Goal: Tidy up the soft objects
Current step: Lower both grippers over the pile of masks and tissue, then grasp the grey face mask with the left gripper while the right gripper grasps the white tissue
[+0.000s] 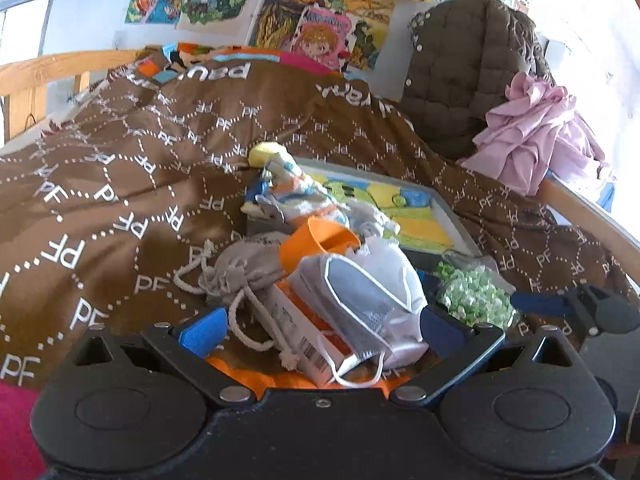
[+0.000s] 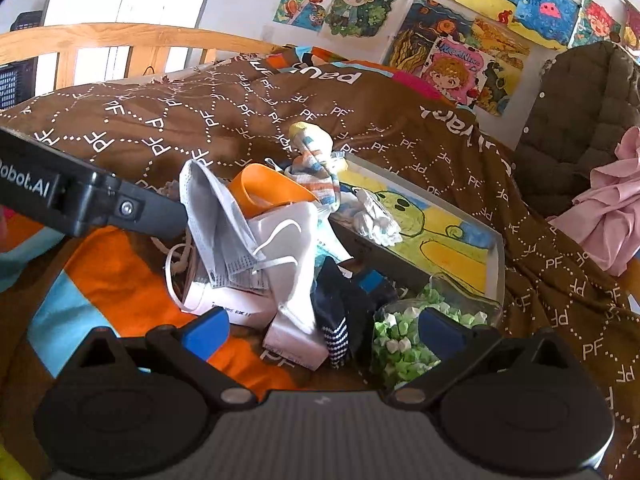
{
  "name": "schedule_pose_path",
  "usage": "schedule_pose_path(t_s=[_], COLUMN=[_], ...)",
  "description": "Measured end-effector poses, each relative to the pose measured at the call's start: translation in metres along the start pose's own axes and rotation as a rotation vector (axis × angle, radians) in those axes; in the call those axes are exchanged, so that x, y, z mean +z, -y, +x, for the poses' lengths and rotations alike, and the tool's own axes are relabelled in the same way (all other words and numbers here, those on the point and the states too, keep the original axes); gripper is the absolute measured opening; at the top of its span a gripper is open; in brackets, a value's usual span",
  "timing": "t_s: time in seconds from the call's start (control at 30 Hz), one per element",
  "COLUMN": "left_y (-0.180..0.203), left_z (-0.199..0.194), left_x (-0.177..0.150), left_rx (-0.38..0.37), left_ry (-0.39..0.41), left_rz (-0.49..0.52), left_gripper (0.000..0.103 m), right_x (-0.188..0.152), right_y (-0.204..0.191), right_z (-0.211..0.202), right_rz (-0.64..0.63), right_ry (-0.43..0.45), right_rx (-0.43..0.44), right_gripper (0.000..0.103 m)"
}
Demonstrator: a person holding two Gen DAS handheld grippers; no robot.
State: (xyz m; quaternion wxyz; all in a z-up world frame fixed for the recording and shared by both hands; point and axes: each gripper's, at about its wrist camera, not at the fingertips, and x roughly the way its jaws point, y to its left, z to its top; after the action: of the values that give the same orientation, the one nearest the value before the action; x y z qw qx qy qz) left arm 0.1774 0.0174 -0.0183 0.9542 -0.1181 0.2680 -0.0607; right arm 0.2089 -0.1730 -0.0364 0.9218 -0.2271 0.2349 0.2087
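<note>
A pile of small things lies on the brown blanket (image 1: 120, 184). My left gripper (image 1: 324, 330) is open, its blue pads wide apart around a grey-white face mask (image 1: 360, 296) and a white box (image 1: 296, 332). A grey drawstring pouch (image 1: 240, 272) lies just left of them. An orange cup (image 1: 316, 244) and a striped sock (image 1: 296, 192) sit behind. My right gripper (image 2: 324, 328) is open too, low over a navy striped sock (image 2: 340, 312) and a white box (image 2: 292, 344). A bag of green paper stars (image 2: 404, 340) touches its right pad. Crumpled white cloth (image 2: 376, 216) rests on the framed painting.
A framed painting (image 2: 460, 248) lies flat behind the pile. A quilted olive jacket (image 1: 472, 72) and pink cloth (image 1: 536, 136) hang at the right. Wooden bed rails (image 2: 120, 40) run along the back. The left gripper's body (image 2: 80, 200) crosses the right wrist view at the left.
</note>
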Motion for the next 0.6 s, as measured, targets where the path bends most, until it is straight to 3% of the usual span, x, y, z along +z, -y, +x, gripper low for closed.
schedule_pose_path(t_s=[0.23,0.4,0.6], left_y=[0.002,0.009,0.014], left_z=[0.005,0.022,0.039], left_x=[-0.002,0.006,0.012], left_rx=[-0.043,-0.114,-0.159], left_ry=[-0.017,-0.008,0.029], left_rz=[0.012,0.017,0.023], left_gripper=[0.102,0.102,0.102], right_x=[0.0,-0.002,-0.002], right_y=[0.003,0.008,0.005], right_z=[0.006,0.012,0.022], right_rz=[-0.025,0.002,0.008], right_ry=[0.017,0.015,0.013], right_rx=[-0.007,-0.029,-0.033], right_gripper=[0.103,0.102,0.093])
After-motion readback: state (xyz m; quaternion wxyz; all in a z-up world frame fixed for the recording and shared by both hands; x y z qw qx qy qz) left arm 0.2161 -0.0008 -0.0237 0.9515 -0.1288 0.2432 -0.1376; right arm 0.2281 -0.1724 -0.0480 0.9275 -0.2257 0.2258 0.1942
